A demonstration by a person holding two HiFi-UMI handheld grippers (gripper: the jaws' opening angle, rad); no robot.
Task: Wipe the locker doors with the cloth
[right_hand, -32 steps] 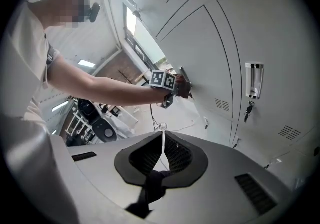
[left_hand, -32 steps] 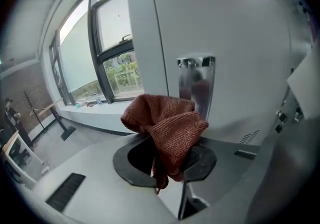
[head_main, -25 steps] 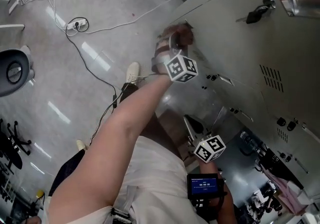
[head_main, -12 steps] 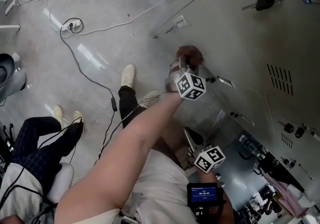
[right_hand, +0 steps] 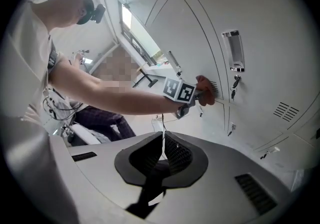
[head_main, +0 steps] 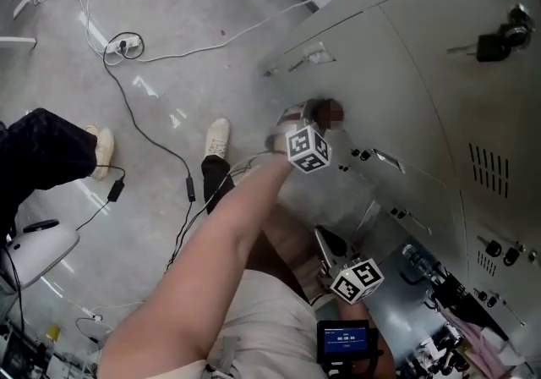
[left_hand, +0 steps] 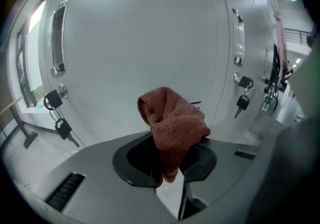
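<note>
A reddish-brown cloth (left_hand: 171, 124) is bunched up between the jaws of my left gripper (left_hand: 167, 165), which is shut on it. In the head view the cloth (head_main: 326, 110) presses against a grey locker door (head_main: 397, 90), just below a small label holder (head_main: 316, 54), with the left gripper (head_main: 311, 122) behind it on an outstretched bare arm. The right gripper view shows the same cloth (right_hand: 205, 91) touching the door (right_hand: 260, 28). My right gripper (head_main: 328, 242) hangs lower, near my body, apart from the lockers. Its jaws (right_hand: 161, 154) are shut with nothing between them.
Keys (head_main: 494, 41) hang in the locks, also seen as keys (left_hand: 243, 102) to the right of the cloth. Cables and a power strip (head_main: 122, 46) lie on the floor. A seated person's leg (head_main: 42, 153) is at left. An open locker with clutter (head_main: 439, 301) is at lower right.
The left gripper has slid the cloth along the locker door, away from the label holder and rightward in view. A seated person's legs have come into view at left. The right gripper has barely moved.
</note>
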